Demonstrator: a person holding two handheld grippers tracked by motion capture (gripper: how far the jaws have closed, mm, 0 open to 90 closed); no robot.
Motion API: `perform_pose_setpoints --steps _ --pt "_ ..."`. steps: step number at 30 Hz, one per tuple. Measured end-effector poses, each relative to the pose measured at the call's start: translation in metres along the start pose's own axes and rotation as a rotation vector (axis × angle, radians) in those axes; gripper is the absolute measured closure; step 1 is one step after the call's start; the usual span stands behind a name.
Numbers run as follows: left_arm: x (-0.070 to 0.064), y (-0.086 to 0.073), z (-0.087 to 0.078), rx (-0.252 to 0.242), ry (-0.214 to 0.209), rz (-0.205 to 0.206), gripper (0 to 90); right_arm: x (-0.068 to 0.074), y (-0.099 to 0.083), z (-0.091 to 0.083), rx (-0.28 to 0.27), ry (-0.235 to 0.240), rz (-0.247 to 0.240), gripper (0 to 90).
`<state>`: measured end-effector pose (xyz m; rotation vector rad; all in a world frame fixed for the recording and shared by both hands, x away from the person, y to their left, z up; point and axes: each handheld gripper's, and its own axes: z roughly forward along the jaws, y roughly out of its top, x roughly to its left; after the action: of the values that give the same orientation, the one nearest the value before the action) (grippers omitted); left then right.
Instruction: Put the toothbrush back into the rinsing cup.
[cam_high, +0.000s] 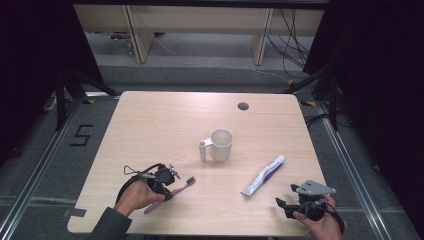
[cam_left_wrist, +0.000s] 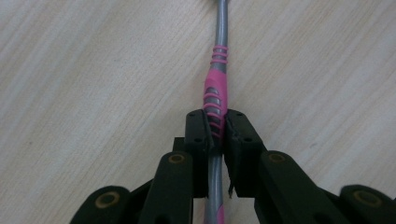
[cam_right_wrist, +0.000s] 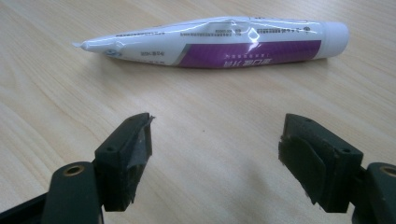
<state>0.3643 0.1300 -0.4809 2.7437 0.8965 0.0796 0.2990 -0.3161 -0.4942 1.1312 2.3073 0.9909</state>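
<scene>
Two hand-held black grippers work at a pale wooden table (cam_high: 150, 120) seen from above. The left gripper (cam_high: 167, 187), near the table's front left, has its jaws closed tightly on the handle of a pink and grey plastic toothbrush (cam_high: 181, 188), which lies flat on the wood with its dark bristled head pointing right, towards the middle of the table. In the left gripper view, the two black pads (cam_left_wrist: 196, 133) pinch the ribbed pink grip section of the toothbrush (cam_left_wrist: 215, 93), and the grey neck runs on beyond them across the table. The right gripper (cam_high: 285, 199), near the front right corner, has its jaws spread wide and holds nothing. In the right gripper view, a white and purple toothpaste tube (cam_right_wrist: 219, 42) lies on its side on the wood just beyond the open jaws, its white cap to the right and its flat crimped end to the left. Small printed writing runs along the tube but appears upside down and is too small to read. From above, the toothpaste tube (cam_high: 263, 174) lies diagonally, well apart from the toothbrush. A white plastic cup with a side handle (cam_high: 218, 145) stands upright between them, farther back. A marking like the digit 5 (cam_high: 81, 135) shows on the grey floor to the left.
</scene>
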Motion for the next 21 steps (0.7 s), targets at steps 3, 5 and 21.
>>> perform_pose_setpoints --steps 3,5,21 --pt "0.001 0.001 0.001 -0.002 -0.007 -0.011 79.8 0.000 0.000 0.000 0.002 -0.009 -0.004 26.1" --pt "0.001 0.001 0.000 -0.002 -0.011 -0.004 79.8 0.000 0.000 0.000 0.001 -0.008 -0.004 26.1" --pt "0.008 0.000 -0.017 -0.107 -0.027 -0.006 80.0 -0.001 -0.001 0.000 0.002 -0.009 0.007 26.4"
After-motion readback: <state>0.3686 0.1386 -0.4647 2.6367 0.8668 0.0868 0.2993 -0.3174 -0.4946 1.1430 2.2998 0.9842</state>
